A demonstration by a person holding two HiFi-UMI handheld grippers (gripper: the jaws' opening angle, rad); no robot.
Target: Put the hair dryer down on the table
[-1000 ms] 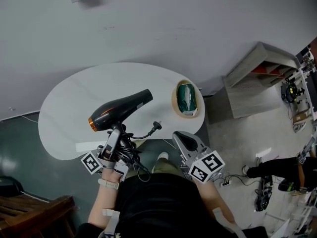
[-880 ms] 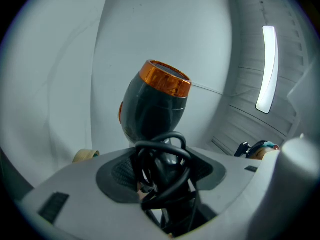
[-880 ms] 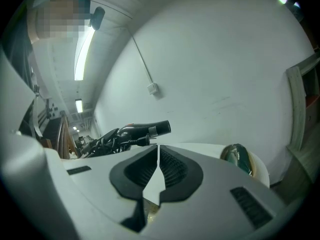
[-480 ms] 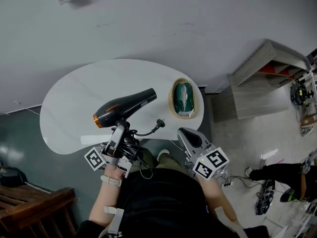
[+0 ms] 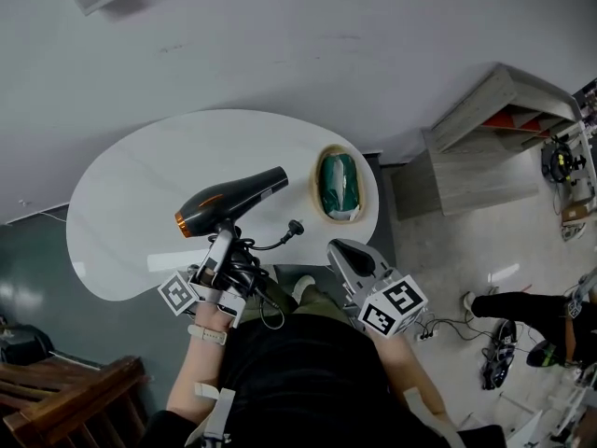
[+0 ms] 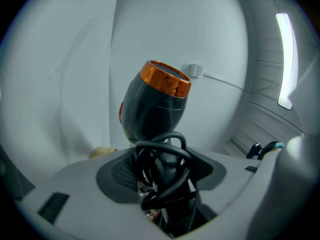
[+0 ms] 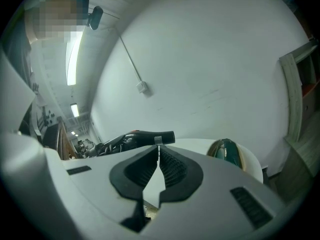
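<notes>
Left gripper is clenched on the handle of the hair dryer, with loops of the black cord bunched between the jaws alongside it. We carry the dryer over the near part of the white table, barrel pointing away to the right and orange back end to the left. From these views we cannot tell whether the body touches the top; we judge it is held just above. Our right gripper hangs at the table's near edge with its jaws pressed together on nothing. It sits well apart from the dryer and near the basket with the green thing in it.

We judge this to be the lowering step. Next we need to bring the dryer down until its side rests flat on bare tabletop. It should stay clear of the basket and the edge, with the cord not trapped under it. Only then do we part the jaws.
</notes>
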